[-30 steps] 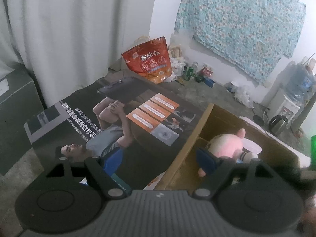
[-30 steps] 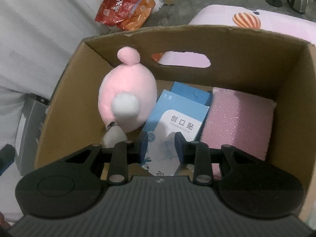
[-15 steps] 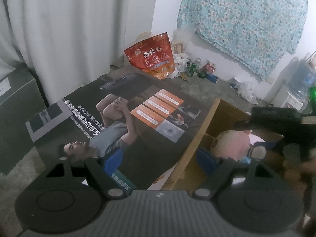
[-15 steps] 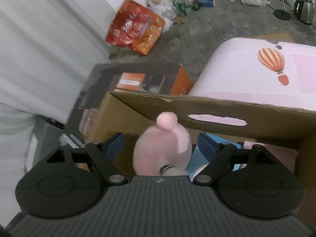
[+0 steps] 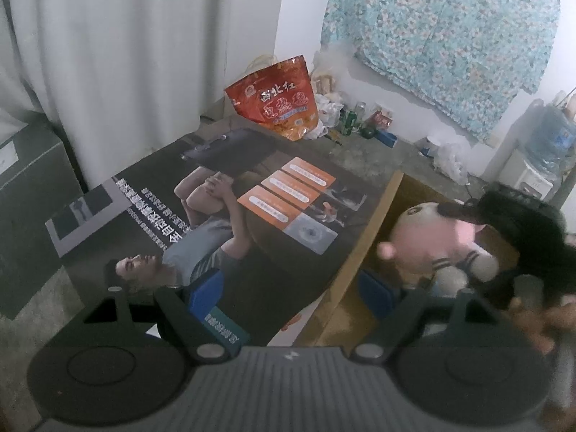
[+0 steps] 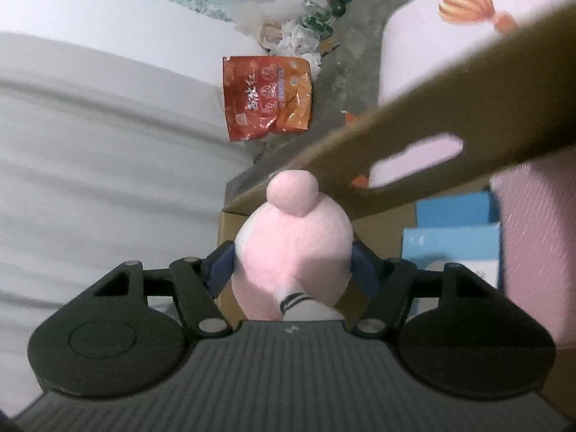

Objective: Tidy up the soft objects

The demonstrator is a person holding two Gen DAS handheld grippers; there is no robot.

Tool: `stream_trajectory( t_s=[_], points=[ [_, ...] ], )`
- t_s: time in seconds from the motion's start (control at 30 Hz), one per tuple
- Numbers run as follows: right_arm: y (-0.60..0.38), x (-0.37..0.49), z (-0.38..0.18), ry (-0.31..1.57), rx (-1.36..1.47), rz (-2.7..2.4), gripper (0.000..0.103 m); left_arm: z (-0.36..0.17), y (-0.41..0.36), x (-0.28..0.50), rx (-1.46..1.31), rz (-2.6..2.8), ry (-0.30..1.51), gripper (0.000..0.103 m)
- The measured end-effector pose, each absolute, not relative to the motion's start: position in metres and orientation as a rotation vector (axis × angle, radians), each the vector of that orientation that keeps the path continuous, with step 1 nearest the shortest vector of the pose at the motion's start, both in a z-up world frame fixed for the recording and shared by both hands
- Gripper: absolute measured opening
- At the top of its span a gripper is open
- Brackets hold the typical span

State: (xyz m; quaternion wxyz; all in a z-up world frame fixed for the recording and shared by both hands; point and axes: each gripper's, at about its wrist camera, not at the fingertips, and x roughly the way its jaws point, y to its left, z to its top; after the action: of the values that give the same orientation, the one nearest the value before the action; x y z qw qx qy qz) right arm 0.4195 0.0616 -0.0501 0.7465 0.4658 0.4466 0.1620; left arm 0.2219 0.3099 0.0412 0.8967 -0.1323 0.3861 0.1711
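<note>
A pink plush toy (image 6: 293, 248) with a striped white sock sits between the blue pads of my right gripper (image 6: 293, 270), which is shut on it and holds it above the cardboard box (image 6: 414, 136). In the left wrist view the same plush toy (image 5: 428, 237) hangs over the box's edge (image 5: 370, 226), with the right gripper's dark body (image 5: 522, 230) behind it. My left gripper (image 5: 291, 288) is open and empty, hovering over the printed poster (image 5: 223, 208) and the box's left wall.
A light blue carton (image 6: 453, 244) and a pink padded pack (image 6: 540, 237) lie in the box. A red-orange snack bag (image 5: 273, 100) stands by the curtain. Bottles and litter (image 5: 356, 118) line the wall. A pink surface with a balloon print (image 6: 464, 3) lies beyond the box.
My right gripper opened, closed round the pink plush toy and lifted it up out of the box, tilting left. My left gripper has stayed nearly still and open.
</note>
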Motion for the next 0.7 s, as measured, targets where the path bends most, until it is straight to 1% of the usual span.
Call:
stream_trajectory(
  t_s=[0.1,0.13,0.2,0.37,0.6,0.7],
  points=[
    [0.081,0.419,-0.069,1.063,0.962,0.319,0.076,0.039,0.307,0.22,-0.271,0.353,0.811,0.084],
    [0.086,0.419,-0.076,1.09,0.952,0.327,0.083,0.039,0.306,0.219,-0.27,0.351,0.813,0.084],
    [0.09,0.416,-0.078,1.099,0.947,0.346,0.083,0.04,0.305,0.217,-0.267,0.345,0.812,0.084],
    [0.086,0.408,-0.045,1.042,0.777,0.313,0.083,0.043,0.305,0.215,-0.256,0.343,0.803,0.084],
    [0.084,0.4,0.018,0.832,0.492,0.343,0.083,0.043,0.307,0.215,-0.259,0.342,0.808,0.084],
    [0.099,0.415,0.029,0.872,0.356,0.428,0.082,0.041,0.308,0.215,-0.261,0.343,0.817,0.084]
  ],
)
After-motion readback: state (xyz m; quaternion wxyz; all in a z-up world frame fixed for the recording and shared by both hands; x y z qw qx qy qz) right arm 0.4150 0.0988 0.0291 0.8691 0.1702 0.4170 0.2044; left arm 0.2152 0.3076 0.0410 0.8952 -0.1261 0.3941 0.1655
